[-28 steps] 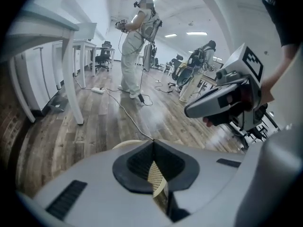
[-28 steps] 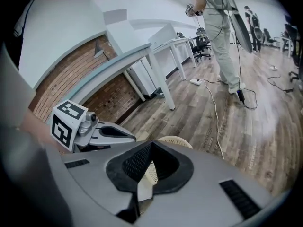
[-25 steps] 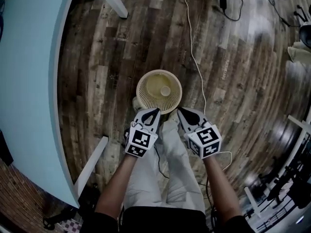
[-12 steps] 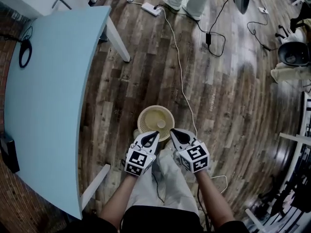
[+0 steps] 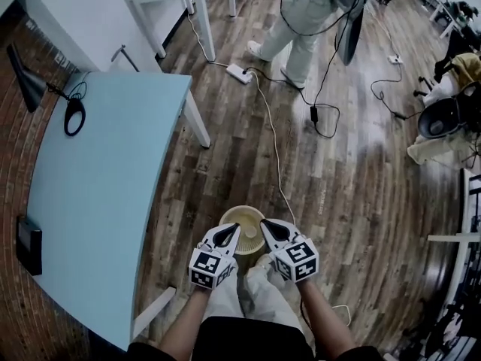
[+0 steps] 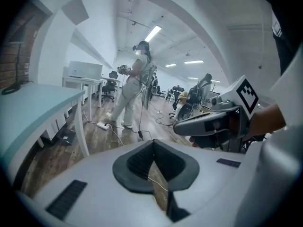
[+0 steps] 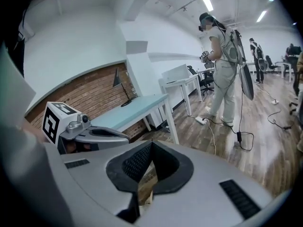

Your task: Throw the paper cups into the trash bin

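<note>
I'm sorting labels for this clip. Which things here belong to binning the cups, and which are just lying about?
Part of the job:
- trash bin
- paper cup inside it
- left claw and right claw, both shut and empty

Just lying about:
- blue table
- black lamp
- power strip
- standing person

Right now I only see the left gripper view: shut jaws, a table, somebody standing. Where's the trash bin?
Observer: In the head view the trash bin sits on the floor, just past the tips of the left gripper.
Operator: Is the other one holding a cup?
Observer: No. The right gripper has its jaws together, nothing between them.
Operator: Any cups on the table?
Observer: None that I see; the blue table carries a lamp, a coiled cable and a dark box.
</note>
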